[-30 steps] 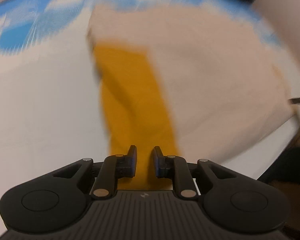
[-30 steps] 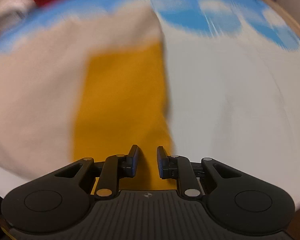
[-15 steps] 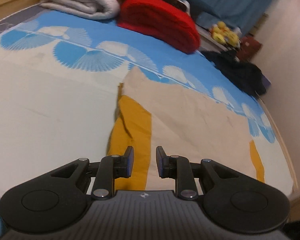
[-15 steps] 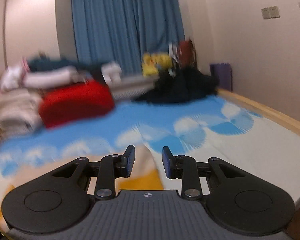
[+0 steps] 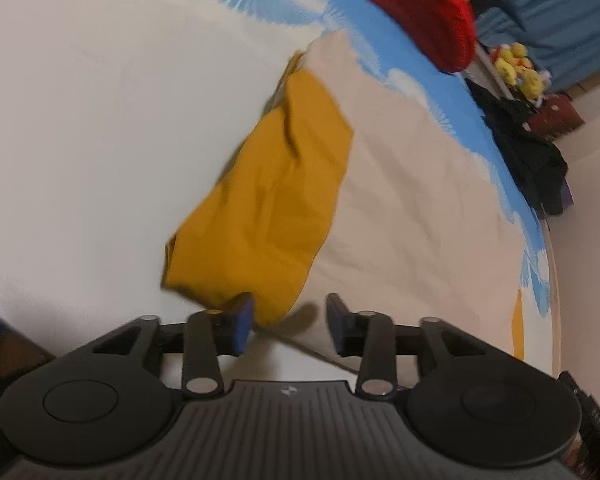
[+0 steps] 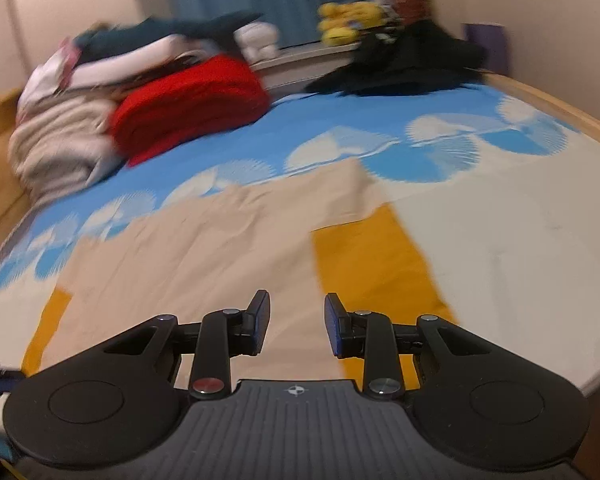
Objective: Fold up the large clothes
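A large beige garment (image 5: 412, 200) lies spread on the bed, with a mustard-yellow part (image 5: 276, 200) folded over it and rumpled. My left gripper (image 5: 290, 316) hovers at the yellow part's near corner. Its jaws are opening, and the yellow corner lies against the left pad (image 5: 242, 322) without being pinched. In the right wrist view the same beige garment (image 6: 204, 248) and its yellow strip (image 6: 372, 256) lie flat below my right gripper (image 6: 296, 316), which is open with nothing between its fingers.
The bed sheet (image 6: 520, 240) is white with a blue shell pattern. A red folded blanket (image 6: 188, 108), a pale bedding pile (image 6: 60, 140) and dark clothes (image 6: 412, 60) sit at the far end. A wooden bed rim (image 6: 560, 108) runs along the right.
The left gripper's jaws have spread wider and its view has rolled; the yellow part now looks rumpled. The right gripper has lifted off the cloth, swung to face the room, and opened a little.
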Available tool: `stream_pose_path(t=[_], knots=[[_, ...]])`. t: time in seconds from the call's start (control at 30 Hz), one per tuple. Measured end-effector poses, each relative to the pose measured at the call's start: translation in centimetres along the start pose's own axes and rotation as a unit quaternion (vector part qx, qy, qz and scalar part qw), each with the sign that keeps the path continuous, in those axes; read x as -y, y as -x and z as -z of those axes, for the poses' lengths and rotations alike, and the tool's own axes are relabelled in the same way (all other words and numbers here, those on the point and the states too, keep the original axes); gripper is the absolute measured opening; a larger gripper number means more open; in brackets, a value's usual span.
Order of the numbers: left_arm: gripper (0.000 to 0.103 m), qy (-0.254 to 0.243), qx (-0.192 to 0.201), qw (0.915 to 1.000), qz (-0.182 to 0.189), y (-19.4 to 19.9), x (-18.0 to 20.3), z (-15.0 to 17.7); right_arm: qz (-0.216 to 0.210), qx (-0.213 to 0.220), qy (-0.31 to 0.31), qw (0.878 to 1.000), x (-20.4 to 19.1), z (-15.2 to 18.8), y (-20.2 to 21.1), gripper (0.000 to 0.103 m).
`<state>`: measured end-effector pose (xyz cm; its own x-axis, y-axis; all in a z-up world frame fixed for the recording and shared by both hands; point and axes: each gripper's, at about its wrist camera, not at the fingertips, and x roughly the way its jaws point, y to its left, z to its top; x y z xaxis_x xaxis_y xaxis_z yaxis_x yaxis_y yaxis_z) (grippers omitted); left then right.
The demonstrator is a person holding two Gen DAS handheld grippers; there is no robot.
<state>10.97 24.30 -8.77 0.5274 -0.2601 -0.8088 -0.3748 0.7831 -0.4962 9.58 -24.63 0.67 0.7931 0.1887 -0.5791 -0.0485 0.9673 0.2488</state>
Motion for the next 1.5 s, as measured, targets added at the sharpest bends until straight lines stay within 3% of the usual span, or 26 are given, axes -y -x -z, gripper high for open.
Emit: stream_pose_path(t=[0.17, 0.27, 0.5, 0.73, 0.93, 1.1, 1.17, 1.3, 1.37, 1.5], knots=[[0.056, 0.049, -0.001, 0.9987, -0.011, -1.5, -1.4, 0.4, -0.042, -0.003, 0.047, 0.998, -3.7, -0.6, -1.2, 0.031], [0.059, 0.053, 0.002, 0.9985, -0.014, -1.9, -1.5, 0.5, -0.056, -0.014, 0.055, 0.997, -5.2, -0.7, -1.8, 0.031], [0.059, 0.103, 0.048, 0.9934, -0.011, -1.2, -2.3, 1.6, -0.067, -0.036, 0.067, 0.995, -7.7, -0.9, -4.2, 0.031], [0.06, 0.145, 0.1, 0.9844, 0.008, -1.7, -2.4, 2.3, -0.055, -0.075, 0.065, 0.994, -8.8, 0.1, -6.5, 0.031], [0.06, 0.116, 0.148, 0.9821, 0.007, -2.3, -1.2, 3.1, -0.04, -0.101, 0.061, 0.992, -9.6, 1.0, -8.0, 0.031], [0.055, 0.184, 0.184, 0.9648, 0.038, -1.3, -2.9, 4.3, -0.033, -0.115, 0.069, 0.99, -10.5, 1.5, -9.0, 0.031], [0.054, 0.179, 0.174, 0.968, 0.026, -1.7, -3.1, 4.3, -0.023, -0.126, 0.078, 0.989, -10.9, 1.8, -9.7, 0.032], [0.063, 0.185, 0.168, 0.967, 0.05, -2.5, -3.3, 3.1, -0.005, -0.139, 0.092, 0.986, -11.3, 2.4, -10.8, 0.035], [0.063, 0.184, 0.169, 0.9666, 0.057, -3.0, -3.3, 2.6, 0.018, -0.145, 0.115, 0.983, -11.5, 2.9, -11.5, 0.045], [0.065, 0.184, 0.176, 0.9645, 0.069, -4.0, -2.9, 2.3, 0.033, -0.144, 0.115, 0.982, -11.8, 3.2, -12.0, 0.045]])
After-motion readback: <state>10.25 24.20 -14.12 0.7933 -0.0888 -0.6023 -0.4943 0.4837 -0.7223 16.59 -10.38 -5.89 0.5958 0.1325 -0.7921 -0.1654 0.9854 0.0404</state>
